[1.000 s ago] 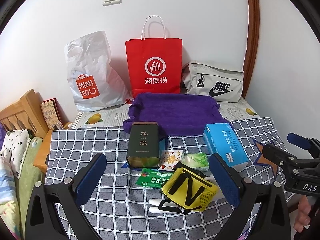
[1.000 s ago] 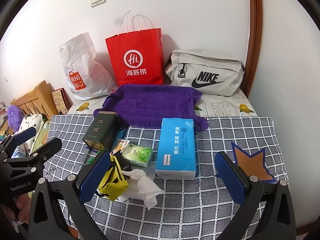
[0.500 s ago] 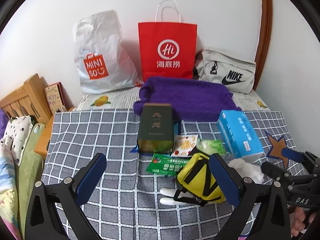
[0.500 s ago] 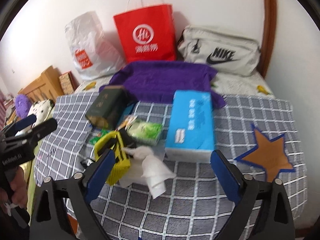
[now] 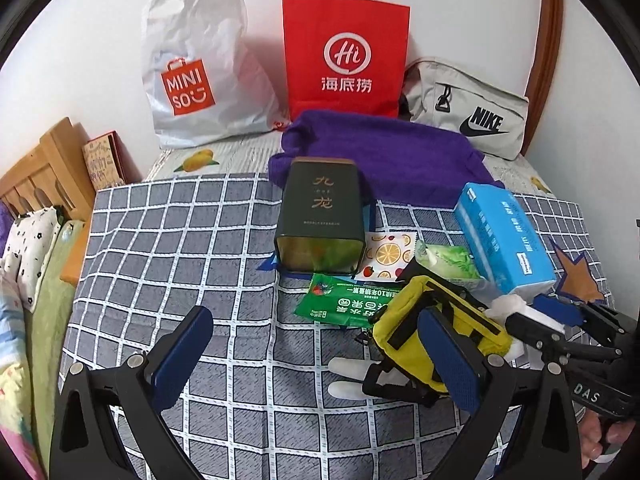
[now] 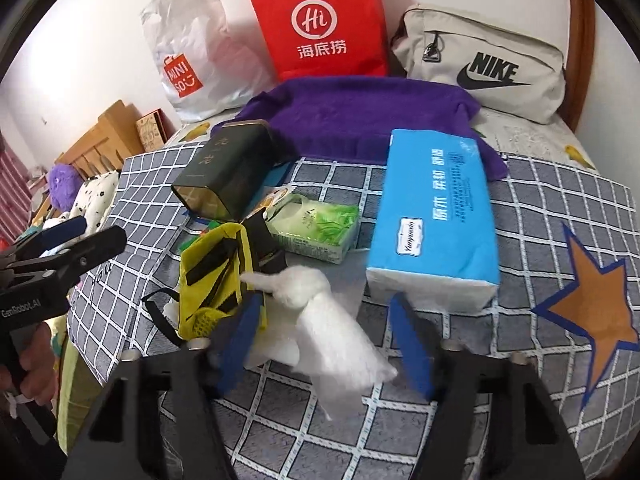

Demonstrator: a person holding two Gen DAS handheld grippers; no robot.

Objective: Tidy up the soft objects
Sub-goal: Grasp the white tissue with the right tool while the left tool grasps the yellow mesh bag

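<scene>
The right tongs [image 6: 324, 340], at the bottom centre of the right wrist view, are closing around a loose white tissue [image 6: 332, 336] that lies crumpled on the checked cloth [image 6: 520, 208]; the tissue sits between the blue pads, but they do not yet seem to press it, so I judge the grasp unfinished. The tissue lies just in front of the blue tissue pack [image 6: 436, 216], which suggests it was pulled from there and now counts as the stray soft thing to tidy. The left tongs [image 5: 316, 356], at the bottom of the left wrist view, stand wide open with nothing between their pads; the right pad overlaps a yellow mesh pouch with black straps [image 5: 432, 328] in the picture, probably lined up to steady or take it next. Behind the clutter, across the middle of both views, a purple towel [image 5: 384, 156] lies spread flat, likely laid out as the place for soft items. A dark green tea tin [image 5: 320, 216] lies on its side left of centre, with a green wet-wipe pack [image 6: 316, 228] and flat sachets beside it. A red paper bag [image 5: 344, 56], a white plastic bag [image 5: 200, 68] and a grey Nike pouch [image 5: 468, 116] stand against the wall along the top.
</scene>
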